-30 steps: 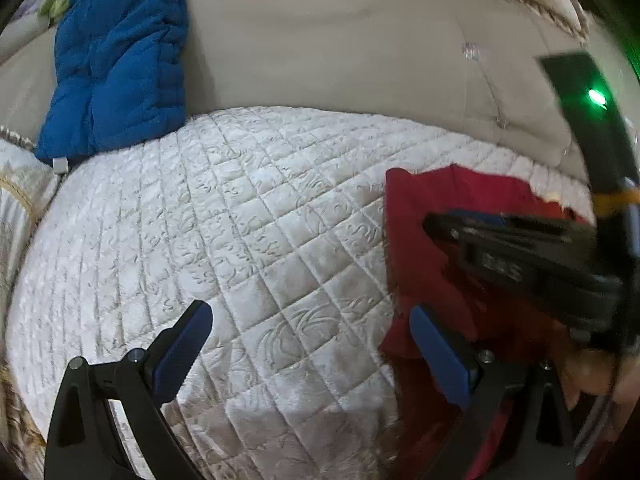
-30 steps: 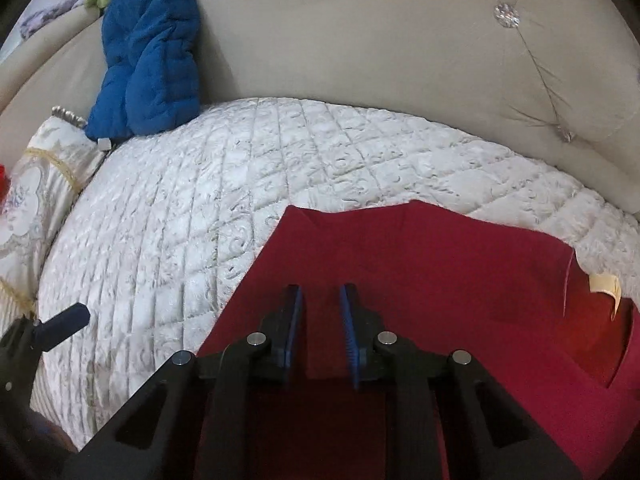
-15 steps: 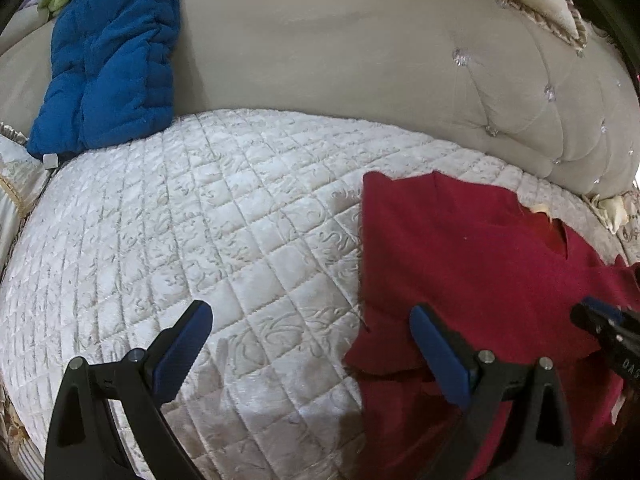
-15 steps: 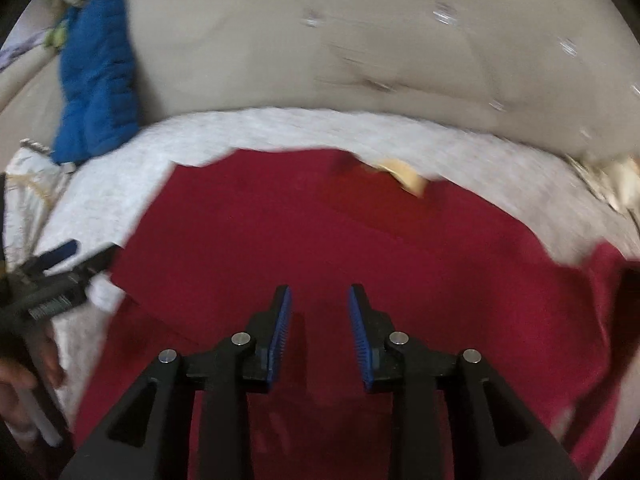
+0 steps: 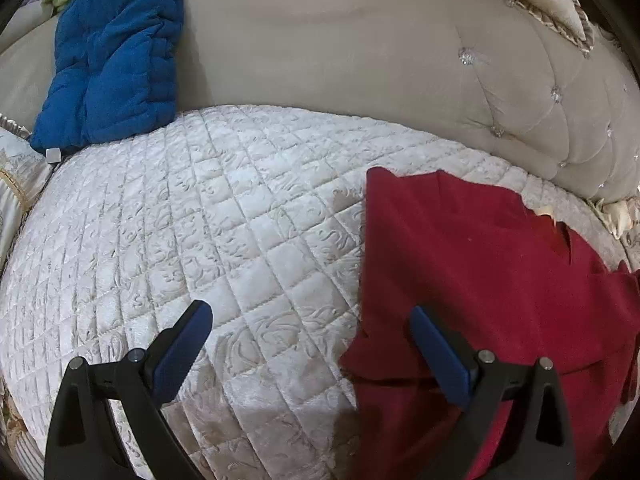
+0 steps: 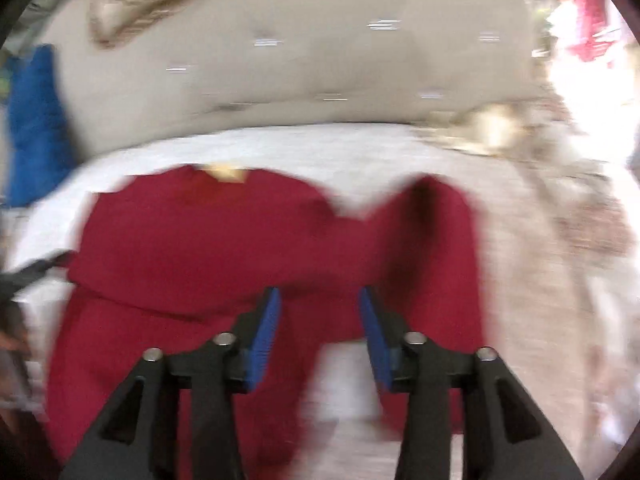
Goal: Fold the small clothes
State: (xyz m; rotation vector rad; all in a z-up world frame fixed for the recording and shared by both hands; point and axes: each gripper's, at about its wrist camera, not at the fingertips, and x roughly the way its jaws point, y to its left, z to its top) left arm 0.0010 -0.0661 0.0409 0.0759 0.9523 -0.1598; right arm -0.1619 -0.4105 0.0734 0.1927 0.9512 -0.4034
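A red garment [image 5: 492, 280] lies on the white quilted sofa seat [image 5: 224, 232], its left side folded in over the body. In the blurred right wrist view the garment [image 6: 224, 248] spreads across the seat with a sleeve [image 6: 432, 240] sticking out to the right. My left gripper [image 5: 310, 324] is wide open and empty, low over the seat at the garment's left edge; its right finger [image 5: 436, 352] is over the red cloth. My right gripper [image 6: 319, 312] is open and empty above the garment's lower middle, near the sleeve.
A blue padded garment [image 5: 116, 48] leans against the beige tufted sofa back [image 5: 360, 52] at the far left. Patterned cushions [image 5: 16, 184] sit at the seat's left end. Fringed trim [image 5: 616, 216] lies at the right.
The right gripper let go of the red cloth, opened, and swung right toward the sleeve. It has left the left wrist view. The left gripper stayed open and almost still.
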